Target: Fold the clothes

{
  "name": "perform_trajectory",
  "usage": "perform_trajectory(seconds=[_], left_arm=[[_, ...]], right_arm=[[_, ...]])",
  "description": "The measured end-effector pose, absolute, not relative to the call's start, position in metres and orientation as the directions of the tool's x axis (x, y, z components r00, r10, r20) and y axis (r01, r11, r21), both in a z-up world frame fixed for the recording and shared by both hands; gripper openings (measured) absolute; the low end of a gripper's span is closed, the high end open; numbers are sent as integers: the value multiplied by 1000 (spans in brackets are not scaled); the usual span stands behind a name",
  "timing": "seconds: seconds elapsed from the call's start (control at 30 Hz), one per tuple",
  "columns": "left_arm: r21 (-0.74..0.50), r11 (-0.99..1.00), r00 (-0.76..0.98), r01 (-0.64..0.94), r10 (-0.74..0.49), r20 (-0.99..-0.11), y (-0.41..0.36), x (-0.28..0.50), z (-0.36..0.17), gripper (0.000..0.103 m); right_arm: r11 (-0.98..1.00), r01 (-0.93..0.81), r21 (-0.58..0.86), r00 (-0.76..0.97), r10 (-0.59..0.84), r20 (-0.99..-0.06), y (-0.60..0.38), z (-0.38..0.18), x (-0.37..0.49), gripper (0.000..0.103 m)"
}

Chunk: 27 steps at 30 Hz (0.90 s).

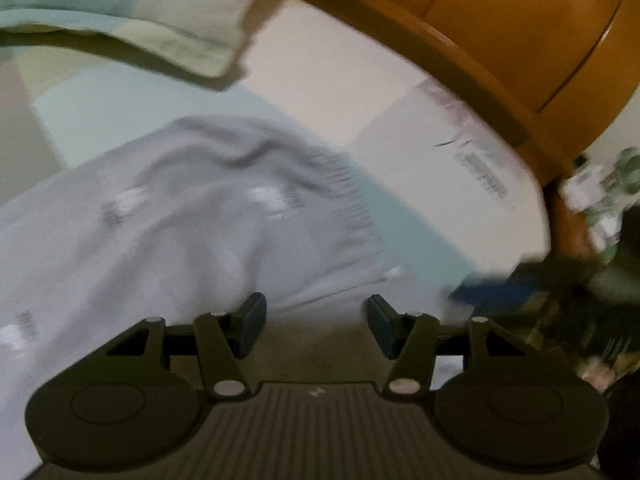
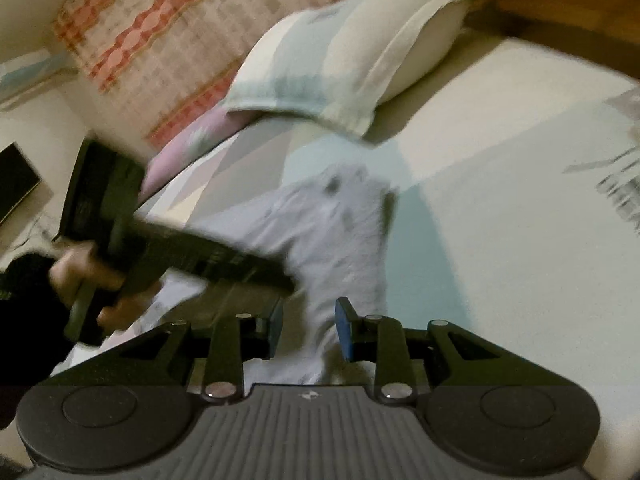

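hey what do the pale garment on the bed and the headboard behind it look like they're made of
The pale garment looks like soft knit fabric, perhaps cotton: matte, rumpled into loose folds, with a ribbed edge, though blur hides the weave. The headboard looks like wood or wood veneer with a glossy finish: warm orange-brown, panel seams and a bright light reflection on top.

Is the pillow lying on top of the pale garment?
No, the pillow sits further up the bed, clear of the garment.
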<state>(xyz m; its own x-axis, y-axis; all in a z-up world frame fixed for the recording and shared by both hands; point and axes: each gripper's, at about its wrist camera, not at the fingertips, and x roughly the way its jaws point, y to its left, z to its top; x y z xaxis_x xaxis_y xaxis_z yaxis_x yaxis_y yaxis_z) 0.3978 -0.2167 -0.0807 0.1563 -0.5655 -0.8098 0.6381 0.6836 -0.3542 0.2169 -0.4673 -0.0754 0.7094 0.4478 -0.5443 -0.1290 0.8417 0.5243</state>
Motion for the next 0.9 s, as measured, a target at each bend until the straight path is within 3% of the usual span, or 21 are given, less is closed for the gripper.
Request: perform_trajectory(seconds=[0.13,0.3,0.5,0.63,0.77,0.9], left_arm=[[-355,699,171,620,-562,-809,-199,402,-82,57],[-320,699,183,640,-543,-819,-202,399,-80,56],[-333,683,196,650,-574,-795,-213,396,-63,54],[-432,622,172,653,-677,-716,-225,395,-42,55],[-557,523,75,646,-769,-635,-253,393,-36,58],[-526,531,19,664,-716,-698,-284,389,-53,58]], right_arm=[[881,-46,470,686,370,-626,-476,-78,233,33],[807,32,589,597,457,-659,-487,-98,233,42],[761,-43,648,613,532,-584,-479,-90,226,42],[758,-141,637,615,572,-544,-460,-75,221,43],[769,-182,613,584,586,-561,-440,-74,222,43],[778,-201,595,565,588,-579,-429,-76,223,43]])
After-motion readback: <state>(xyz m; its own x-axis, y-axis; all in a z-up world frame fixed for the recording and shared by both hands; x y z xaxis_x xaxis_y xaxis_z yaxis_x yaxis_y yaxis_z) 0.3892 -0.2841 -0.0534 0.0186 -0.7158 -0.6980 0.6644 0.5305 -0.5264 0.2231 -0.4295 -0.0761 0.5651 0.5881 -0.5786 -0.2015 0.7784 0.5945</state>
